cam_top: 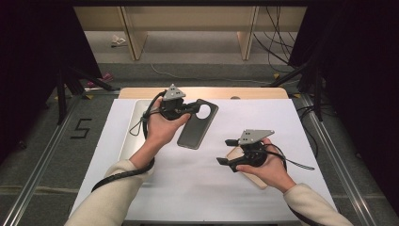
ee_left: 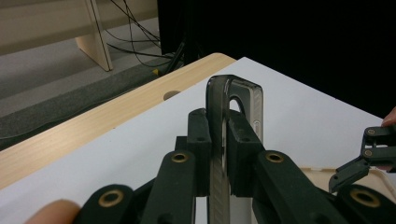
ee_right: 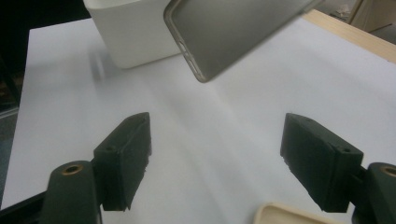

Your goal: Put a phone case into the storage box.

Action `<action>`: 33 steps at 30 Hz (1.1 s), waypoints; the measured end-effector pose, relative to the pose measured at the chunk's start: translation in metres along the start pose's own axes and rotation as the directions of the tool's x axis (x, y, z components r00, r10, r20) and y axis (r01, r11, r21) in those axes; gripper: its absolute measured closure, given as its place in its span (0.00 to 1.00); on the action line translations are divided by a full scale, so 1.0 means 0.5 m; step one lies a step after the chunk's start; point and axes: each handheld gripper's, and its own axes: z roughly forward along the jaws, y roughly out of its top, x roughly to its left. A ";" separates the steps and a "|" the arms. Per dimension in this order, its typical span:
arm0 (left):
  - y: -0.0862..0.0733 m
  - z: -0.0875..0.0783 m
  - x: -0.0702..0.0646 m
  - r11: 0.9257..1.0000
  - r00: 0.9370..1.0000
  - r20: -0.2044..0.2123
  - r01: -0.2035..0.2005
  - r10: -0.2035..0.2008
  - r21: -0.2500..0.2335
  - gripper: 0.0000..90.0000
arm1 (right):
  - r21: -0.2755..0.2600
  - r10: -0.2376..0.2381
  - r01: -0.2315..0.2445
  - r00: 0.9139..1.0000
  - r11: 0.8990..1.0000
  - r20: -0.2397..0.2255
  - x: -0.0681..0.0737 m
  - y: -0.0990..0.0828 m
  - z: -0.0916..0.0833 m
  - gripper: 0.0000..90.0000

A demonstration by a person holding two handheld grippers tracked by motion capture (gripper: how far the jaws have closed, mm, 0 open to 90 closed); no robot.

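Note:
A dark translucent phone case [cam_top: 196,126] hangs above the white sheet, and my left gripper [cam_top: 193,109] is shut on its top end near the round camera hole. In the left gripper view the case [ee_left: 236,100] stands edge-on between the closed pads of that gripper [ee_left: 219,135]. My right gripper [cam_top: 227,151] is open to the right of the case, with nothing between its jaws. From the right gripper view, the case [ee_right: 233,32] floats ahead of and above the open right gripper [ee_right: 219,158]. A beige phone-shaped piece [cam_top: 251,176] lies under the right hand.
A white sheet [cam_top: 202,188] covers most of the wooden table [cam_top: 211,92]. A white tray [cam_top: 134,129] sits at the left under the left forearm, and the same tray [ee_right: 126,32] appears in the right gripper view. Cables and wooden legs lie on the floor beyond the table.

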 end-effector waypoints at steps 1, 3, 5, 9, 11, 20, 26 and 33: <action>0.000 -0.002 0.001 1.000 1.000 0.001 -0.001 0.001 -0.004 0.90 | -0.003 0.004 -0.004 1.000 1.000 0.003 -0.002 -0.001 -0.002 0.28; 0.001 -0.006 0.003 1.000 1.000 -0.001 0.003 -0.003 -0.015 0.90 | -0.012 0.022 -0.022 1.000 1.000 0.008 -0.007 -0.005 -0.007 0.28; 0.001 -0.011 0.007 1.000 1.000 0.002 0.006 -0.006 -0.024 0.90 | -0.018 0.030 -0.030 0.999 0.999 0.014 -0.010 -0.008 -0.011 0.27; 0.003 -0.019 0.013 0.999 1.000 0.004 0.009 -0.009 -0.033 0.90 | -0.023 0.047 -0.047 0.998 0.999 0.030 -0.017 -0.013 -0.020 0.28; 0.004 -0.022 0.017 0.999 1.000 0.012 0.009 -0.009 -0.042 0.90 | -0.027 0.052 -0.051 0.998 0.998 0.035 -0.019 -0.016 -0.023 0.28; 0.015 -0.048 0.035 0.996 1.000 0.015 -0.012 0.013 -0.086 0.90 | -0.034 0.071 -0.069 0.996 0.997 0.057 -0.027 -0.028 -0.037 0.28; 0.021 -0.064 0.052 0.994 1.000 -0.004 -0.028 0.028 -0.108 0.90 | -0.048 0.090 -0.087 0.993 0.995 0.070 -0.032 -0.035 -0.046 0.27; 0.024 -0.075 0.070 0.992 0.999 -0.017 -0.036 0.034 -0.122 0.90 | -0.058 0.102 -0.097 0.991 0.994 0.084 -0.035 -0.038 -0.052 0.25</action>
